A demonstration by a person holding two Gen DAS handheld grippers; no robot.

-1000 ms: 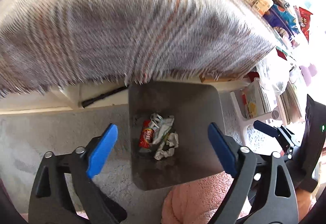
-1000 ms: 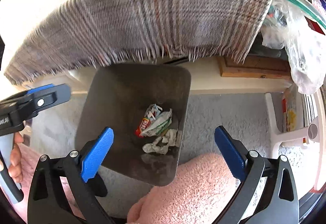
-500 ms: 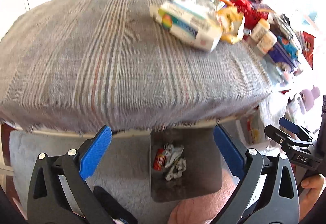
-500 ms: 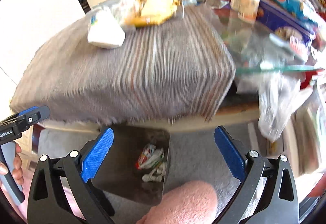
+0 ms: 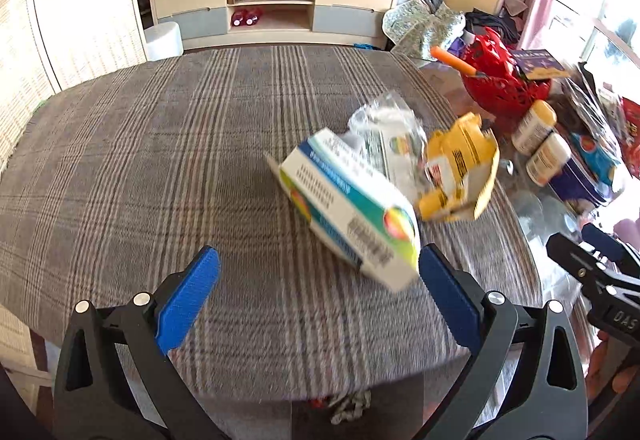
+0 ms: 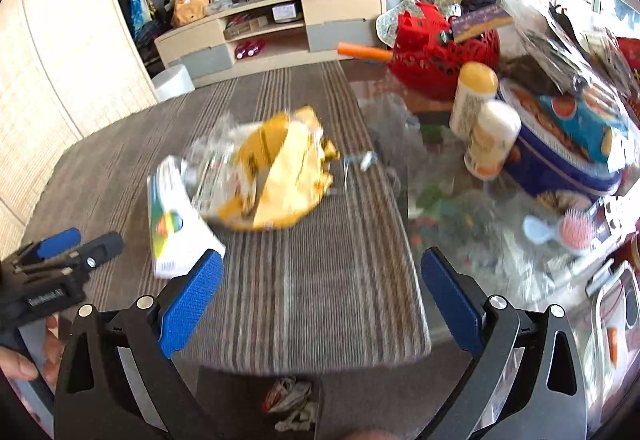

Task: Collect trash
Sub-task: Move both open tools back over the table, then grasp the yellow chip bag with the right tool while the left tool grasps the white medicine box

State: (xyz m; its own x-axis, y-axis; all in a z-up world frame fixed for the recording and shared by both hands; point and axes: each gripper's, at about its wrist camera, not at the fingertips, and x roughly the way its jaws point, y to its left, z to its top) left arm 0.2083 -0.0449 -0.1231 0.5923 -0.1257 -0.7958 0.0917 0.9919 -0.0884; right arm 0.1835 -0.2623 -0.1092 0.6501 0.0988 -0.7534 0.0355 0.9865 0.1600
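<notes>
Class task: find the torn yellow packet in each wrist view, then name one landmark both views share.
Left wrist: torn yellow packet right of centre, beside the white box.
Right wrist: torn yellow packet just left of centre on the striped cloth.
Shared landmark: red basket.

Bare plaid cloth (image 5: 168,160) lies open; white box (image 5: 352,208) and yellow carton (image 5: 460,168) block right.

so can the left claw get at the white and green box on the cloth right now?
Probably yes. The left claw stands open and empty, and the white and green box lies just ahead on the plaid cloth with nothing between. The yellow packet and clear wrapper crowd its far side only.
</notes>
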